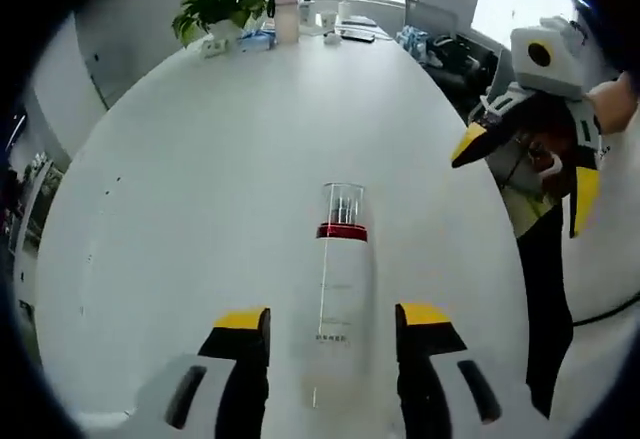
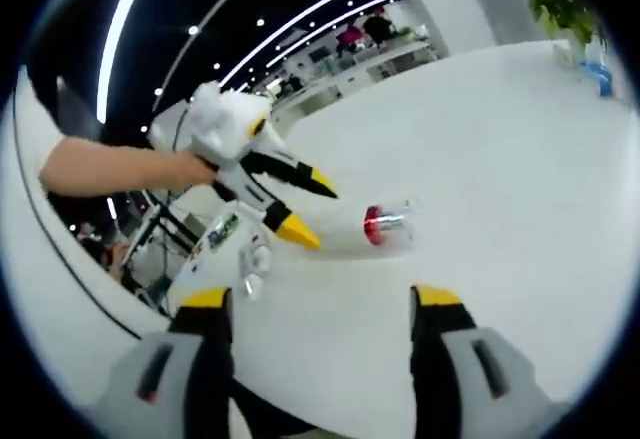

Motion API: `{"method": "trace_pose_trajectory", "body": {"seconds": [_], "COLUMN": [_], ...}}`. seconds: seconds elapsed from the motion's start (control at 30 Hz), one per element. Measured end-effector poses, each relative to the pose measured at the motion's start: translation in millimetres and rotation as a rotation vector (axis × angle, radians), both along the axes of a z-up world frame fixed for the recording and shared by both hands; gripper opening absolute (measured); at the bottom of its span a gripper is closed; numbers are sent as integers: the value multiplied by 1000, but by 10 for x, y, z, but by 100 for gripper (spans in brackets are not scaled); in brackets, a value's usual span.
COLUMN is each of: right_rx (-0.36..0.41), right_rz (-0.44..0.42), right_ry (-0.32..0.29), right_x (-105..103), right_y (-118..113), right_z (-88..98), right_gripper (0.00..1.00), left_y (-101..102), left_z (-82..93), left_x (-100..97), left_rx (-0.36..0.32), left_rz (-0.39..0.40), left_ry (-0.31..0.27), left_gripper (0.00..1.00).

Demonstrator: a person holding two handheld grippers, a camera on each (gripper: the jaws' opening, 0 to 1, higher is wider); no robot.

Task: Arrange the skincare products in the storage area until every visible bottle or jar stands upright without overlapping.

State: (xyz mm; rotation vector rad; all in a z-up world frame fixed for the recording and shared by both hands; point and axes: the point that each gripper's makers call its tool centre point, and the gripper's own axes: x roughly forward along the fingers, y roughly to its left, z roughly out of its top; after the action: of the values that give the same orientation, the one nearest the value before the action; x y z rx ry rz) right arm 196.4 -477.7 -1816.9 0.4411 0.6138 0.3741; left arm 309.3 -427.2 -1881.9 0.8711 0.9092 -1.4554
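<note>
Your left gripper (image 1: 333,331) has its yellow-tipped jaws spread wide, one on each side of the white plastic bottle with the red band and clear cap (image 1: 340,289), and they're not touching it. That bottle is lying flat on the big white oval bench (image 1: 200,179), cap pointing away from you, so it isn't upright yet.

Your right gripper (image 2: 320,304) is wide apart too, holding nothing, up off the bench near its right edge in the left gripper view. From the right gripper view, the bottle sits just past the left gripper's tips.

Loads of bare bench all around the bottle. The only clutter is way off at the far end: a green leafy potted plant (image 1: 222,1) and a pale pink bottle with a dark cap (image 1: 286,9). Bench edge curves off close on your right.
</note>
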Motion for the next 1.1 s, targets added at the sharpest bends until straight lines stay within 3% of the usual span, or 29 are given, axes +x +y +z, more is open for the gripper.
{"method": "trace_pose_trajectory", "body": {"seconds": [0.23,0.43,0.47,1.1], "right_rx": [11,12,14,22], "right_rz": [-10,-21,-25,-21], "right_ry": [-5,4,4,21], "right_x": [-18,-70,-76,-142], "right_y": [-102,-182,-193,-287], "right_z": [12,-13,-15,-91], "right_gripper": [71,71,71,69], "left_y": [6,2,-14,-45], "left_z": [-153,-257,-240,-232], "left_x": [-46,-99,-62,-55], "left_rx": [44,81,73,7], "left_rz": [-14,-52,-60,11], "left_ry": [20,3,-26,-40], "left_gripper": [46,36,32,31]}}
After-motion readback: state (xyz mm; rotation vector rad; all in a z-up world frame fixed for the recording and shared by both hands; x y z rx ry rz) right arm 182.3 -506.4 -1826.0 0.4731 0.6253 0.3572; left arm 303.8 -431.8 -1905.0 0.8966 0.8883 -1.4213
